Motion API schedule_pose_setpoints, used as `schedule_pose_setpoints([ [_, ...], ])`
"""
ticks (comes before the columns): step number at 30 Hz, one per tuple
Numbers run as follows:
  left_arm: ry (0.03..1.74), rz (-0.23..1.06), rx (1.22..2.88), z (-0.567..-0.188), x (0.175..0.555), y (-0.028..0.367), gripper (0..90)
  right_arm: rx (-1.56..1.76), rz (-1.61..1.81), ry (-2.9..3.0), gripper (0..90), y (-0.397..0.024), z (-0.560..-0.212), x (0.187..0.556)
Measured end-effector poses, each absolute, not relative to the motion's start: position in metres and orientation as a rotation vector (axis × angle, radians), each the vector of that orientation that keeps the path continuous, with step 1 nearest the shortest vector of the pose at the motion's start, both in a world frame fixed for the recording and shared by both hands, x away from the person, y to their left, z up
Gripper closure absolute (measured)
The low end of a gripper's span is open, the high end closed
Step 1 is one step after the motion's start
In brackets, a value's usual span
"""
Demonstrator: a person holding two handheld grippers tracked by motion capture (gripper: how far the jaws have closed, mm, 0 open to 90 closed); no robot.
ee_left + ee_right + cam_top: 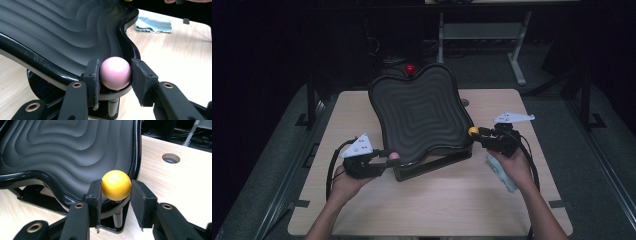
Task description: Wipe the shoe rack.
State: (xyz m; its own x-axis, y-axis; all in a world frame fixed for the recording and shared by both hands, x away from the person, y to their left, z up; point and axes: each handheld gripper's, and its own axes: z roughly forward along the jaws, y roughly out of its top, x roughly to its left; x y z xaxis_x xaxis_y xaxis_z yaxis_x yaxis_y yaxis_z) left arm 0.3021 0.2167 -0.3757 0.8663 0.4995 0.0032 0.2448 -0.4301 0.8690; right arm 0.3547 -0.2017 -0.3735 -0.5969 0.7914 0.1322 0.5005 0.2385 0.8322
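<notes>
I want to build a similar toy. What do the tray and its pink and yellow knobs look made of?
The tray looks like moulded black plastic: matte rippled bed, glossy rim. The pink knob and yellow knob look like smooth, glossy plastic or lacquered wood, both showing soft highlights; I cannot tell which.

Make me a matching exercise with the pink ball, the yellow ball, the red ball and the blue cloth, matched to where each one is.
Things:
1. pink ball
2. yellow ball
3. red ball
4. blue cloth

Places:
A. lying flat on the table
B. at the far edge of the black tray
C. between the left claw pads
D. between the right claw pads

Pairs: 1-C, 2-D, 3-B, 4-A
</notes>
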Motion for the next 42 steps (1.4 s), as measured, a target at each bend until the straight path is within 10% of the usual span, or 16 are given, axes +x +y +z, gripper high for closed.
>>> schedule_pose_setpoints([
  [42,0.515,0.277,2.041,-0.377,0.273,0.172,60.3,1.266,1.294,2.145,71.2,-0.201,-0.374,0.385],
])
